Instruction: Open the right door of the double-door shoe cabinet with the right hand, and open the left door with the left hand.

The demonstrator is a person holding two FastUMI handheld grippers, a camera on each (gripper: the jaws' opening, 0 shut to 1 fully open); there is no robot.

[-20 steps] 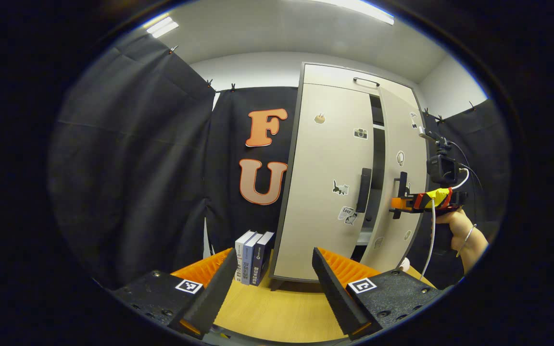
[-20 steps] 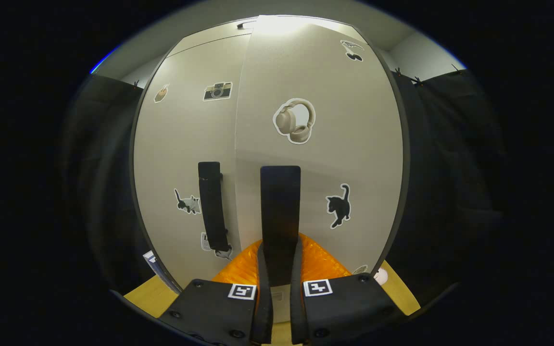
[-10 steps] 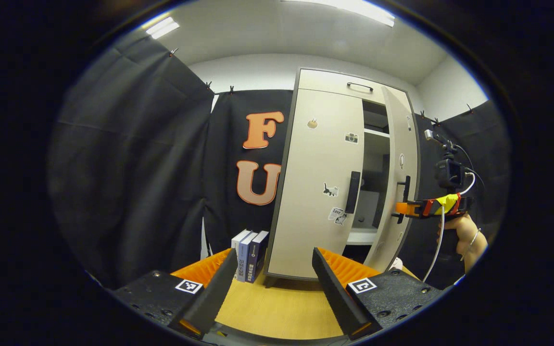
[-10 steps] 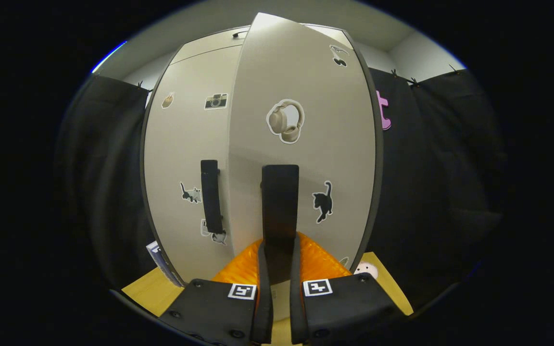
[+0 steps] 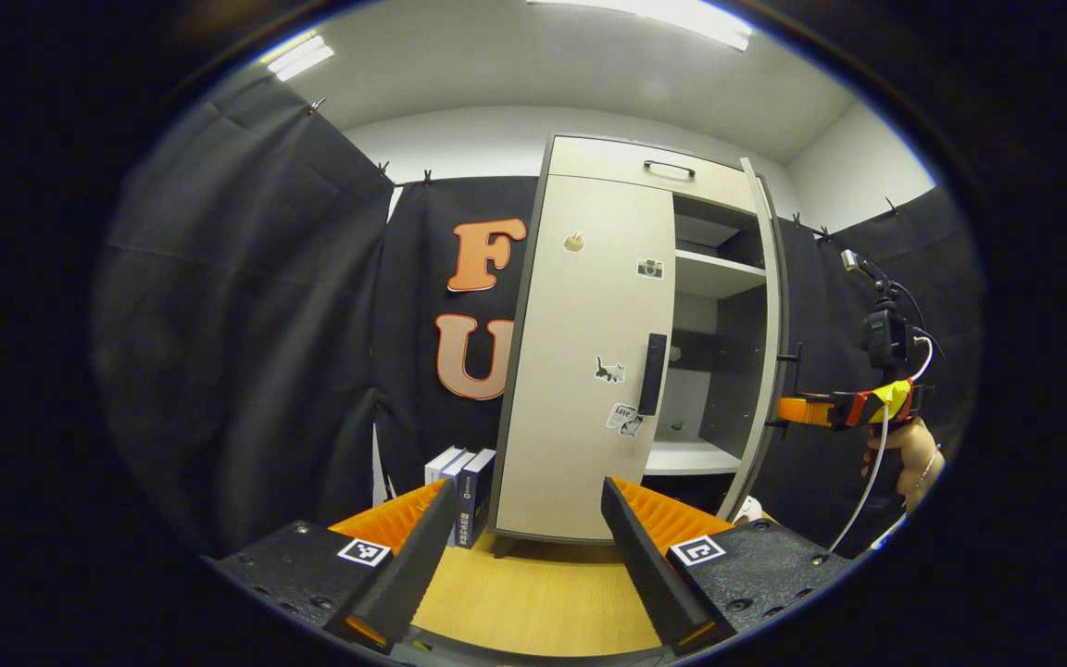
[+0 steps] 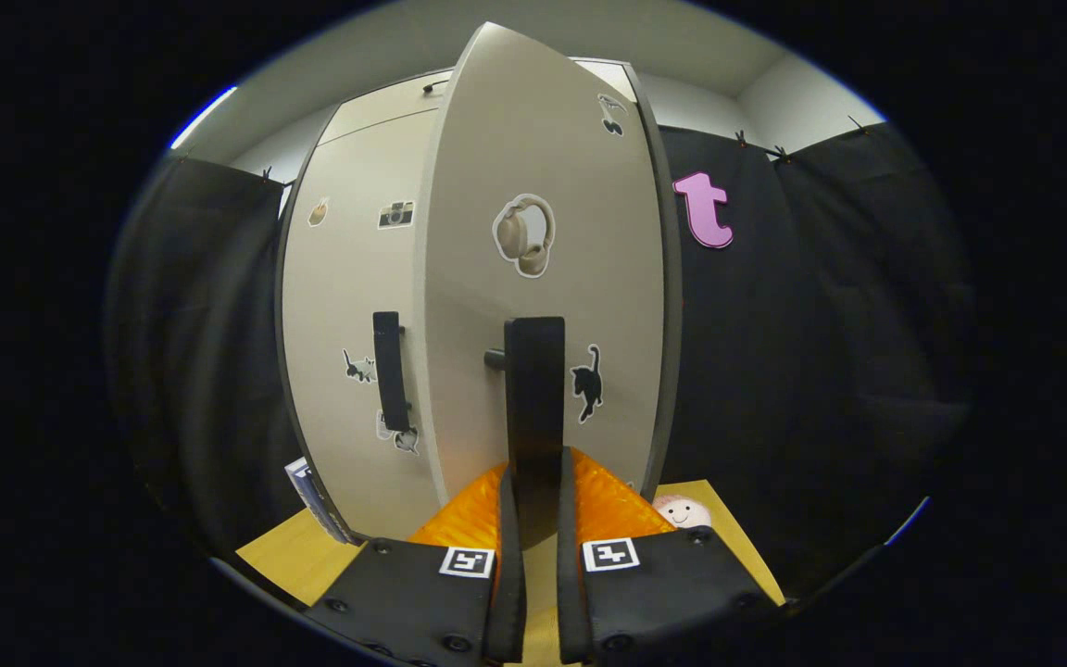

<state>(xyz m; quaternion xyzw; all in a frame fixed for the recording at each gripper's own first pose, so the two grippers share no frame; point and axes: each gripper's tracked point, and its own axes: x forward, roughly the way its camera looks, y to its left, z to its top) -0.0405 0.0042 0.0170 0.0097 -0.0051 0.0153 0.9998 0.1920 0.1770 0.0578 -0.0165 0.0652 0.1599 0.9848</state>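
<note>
The beige shoe cabinet (image 5: pixel 608 162) stands on a wooden table. Its left door (image 5: pixel 589 352) is closed, and that door's dark handle (image 5: pixel 652 373) is untouched. The right door (image 5: pixel 768 324) stands swung out, edge-on to the left gripper view. My right gripper (image 6: pixel 533 468) is shut on the right door's handle (image 6: pixel 533 389), and the door's face (image 6: pixel 543 278) is right in front of it. In the left gripper view the right gripper (image 5: pixel 788 408) and the hand (image 5: pixel 909 449) holding it are at the door's edge. My left gripper (image 5: pixel 527 486) is open and holds nothing, well short of the cabinet.
Inside the open half I see shelves (image 5: pixel 709 273) and a lower shelf (image 5: pixel 691 456). Three books (image 5: pixel 459 486) stand upright left of the cabinet on the table (image 5: pixel 533 602). A small round toy with a face (image 6: pixel 679 510) lies by the cabinet's right foot.
The right door has swung from slightly ajar to wide open, pulled by my right gripper on its handle. The left gripper stayed open and holds nothing; the cabinet looks a little smaller in its view.
</note>
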